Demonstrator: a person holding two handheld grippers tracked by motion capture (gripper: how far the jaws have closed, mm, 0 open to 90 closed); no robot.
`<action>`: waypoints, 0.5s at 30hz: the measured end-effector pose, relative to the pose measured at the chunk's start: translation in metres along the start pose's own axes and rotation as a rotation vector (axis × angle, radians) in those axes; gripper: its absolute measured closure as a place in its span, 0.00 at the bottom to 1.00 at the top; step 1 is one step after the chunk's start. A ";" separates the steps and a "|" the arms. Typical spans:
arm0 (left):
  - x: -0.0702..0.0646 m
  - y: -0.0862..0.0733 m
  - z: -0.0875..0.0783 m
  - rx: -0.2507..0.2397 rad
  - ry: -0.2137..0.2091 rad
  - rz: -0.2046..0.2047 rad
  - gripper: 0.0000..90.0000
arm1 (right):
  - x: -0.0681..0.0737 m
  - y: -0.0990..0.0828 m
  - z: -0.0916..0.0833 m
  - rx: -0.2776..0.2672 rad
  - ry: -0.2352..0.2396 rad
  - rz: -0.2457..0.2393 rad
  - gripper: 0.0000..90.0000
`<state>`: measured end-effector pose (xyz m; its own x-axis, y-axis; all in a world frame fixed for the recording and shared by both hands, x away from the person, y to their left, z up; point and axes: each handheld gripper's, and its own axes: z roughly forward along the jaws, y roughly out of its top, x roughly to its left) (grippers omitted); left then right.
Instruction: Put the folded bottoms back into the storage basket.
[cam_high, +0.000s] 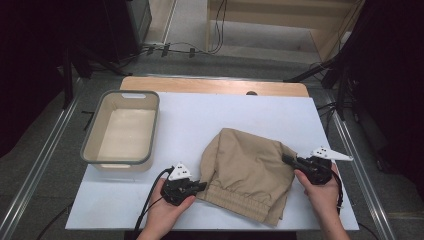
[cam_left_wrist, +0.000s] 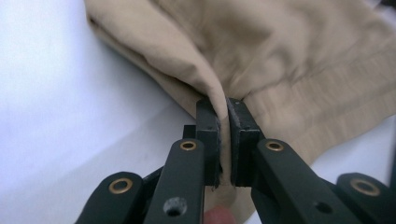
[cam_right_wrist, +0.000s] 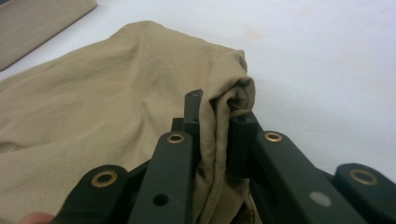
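Right now, going from the left, a beige plastic bin (cam_high: 121, 128) with a grey rim is sitting on the white table (cam_high: 200, 112), well apart from my hands. My left gripper (cam_high: 201, 186) is lying low just beside the khaki shorts (cam_high: 247, 167), and in the left gripper view its jaws are pinching a raised fold of the fabric (cam_left_wrist: 223, 105) right by the elastic waistband (cam_left_wrist: 322, 116); the pads are pressing the cloth flat between them. The shorts are lying crumpled in the near middle of the table, waistband toward me, between my two hands. At the right, my right gripper (cam_high: 286, 159) is reaching in from the garment's right edge, and in the right gripper view its jaws are clamping a bunched fold of the same khaki cloth (cam_right_wrist: 219, 126), which is hanging down between them.
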<state>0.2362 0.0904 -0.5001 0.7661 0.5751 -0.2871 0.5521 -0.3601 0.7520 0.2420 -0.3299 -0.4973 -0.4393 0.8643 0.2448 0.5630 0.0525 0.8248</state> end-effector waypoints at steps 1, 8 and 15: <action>-0.002 0.002 -0.002 -0.020 -0.015 0.005 0.94 | 0.001 0.000 0.000 -0.001 -0.002 -0.005 0.88; -0.010 0.004 0.002 -0.023 -0.081 0.012 0.80 | 0.003 0.001 -0.001 -0.009 -0.011 -0.024 0.88; -0.015 0.002 0.011 0.024 -0.080 0.031 0.47 | 0.005 0.001 -0.001 -0.009 -0.014 -0.028 0.88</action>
<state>0.2291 0.0731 -0.5004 0.8062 0.5035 -0.3108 0.5347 -0.3951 0.7470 0.2398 -0.3264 -0.4944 -0.4449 0.8695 0.2146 0.5445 0.0723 0.8356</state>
